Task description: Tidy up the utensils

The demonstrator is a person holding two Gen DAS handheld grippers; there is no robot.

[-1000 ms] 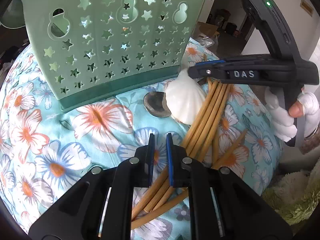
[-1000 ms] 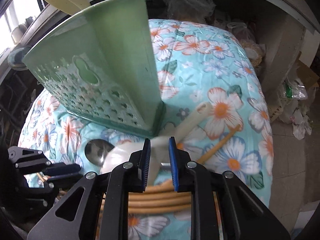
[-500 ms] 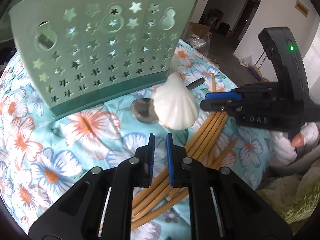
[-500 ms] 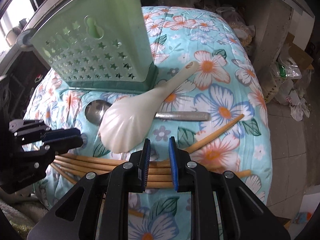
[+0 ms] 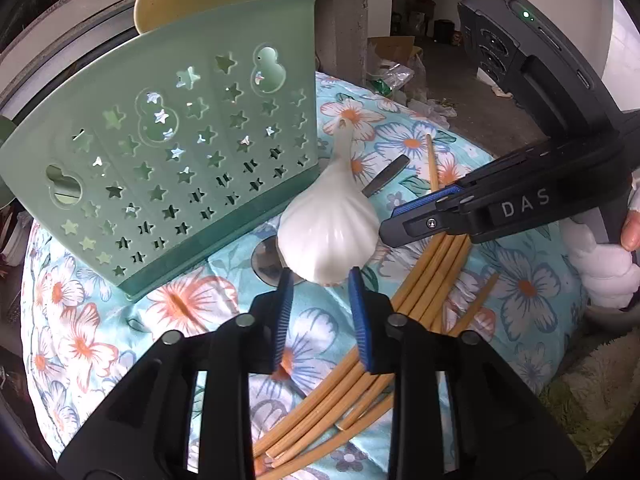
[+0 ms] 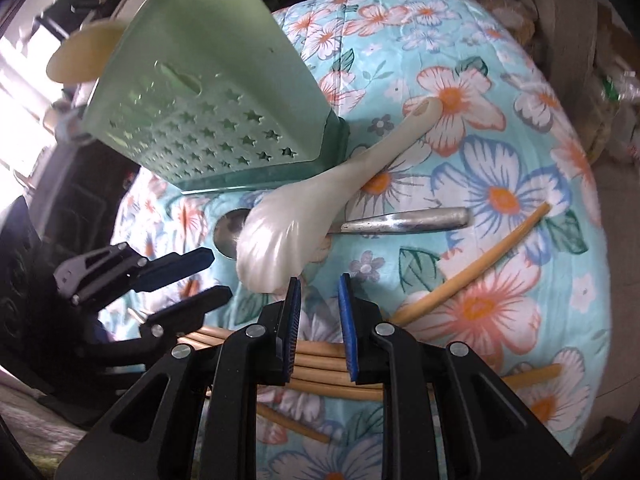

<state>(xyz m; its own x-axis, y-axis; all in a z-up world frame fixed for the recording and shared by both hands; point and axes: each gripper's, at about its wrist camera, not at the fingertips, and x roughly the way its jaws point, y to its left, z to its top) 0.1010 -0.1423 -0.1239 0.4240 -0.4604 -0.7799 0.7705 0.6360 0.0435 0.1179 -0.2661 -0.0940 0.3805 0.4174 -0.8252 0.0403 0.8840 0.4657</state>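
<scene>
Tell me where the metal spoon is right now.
The metal spoon lies on the floral cloth before the green holder, bowl partly hidden under the white rice paddle, chopsticks just beyond.

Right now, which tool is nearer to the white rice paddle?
Left. The left tool is open with its fingertips at the white rice paddle blade. The right tool is open too, slightly short of the blade's edge.

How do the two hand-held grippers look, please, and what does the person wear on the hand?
Both the left gripper and the right gripper are matte black, with angular linkages, silver pivot pins and ribbed blue finger pads. The right one bears white letters "DAS" and a block with a green light. The hand wears a fluffy white glove.
</scene>
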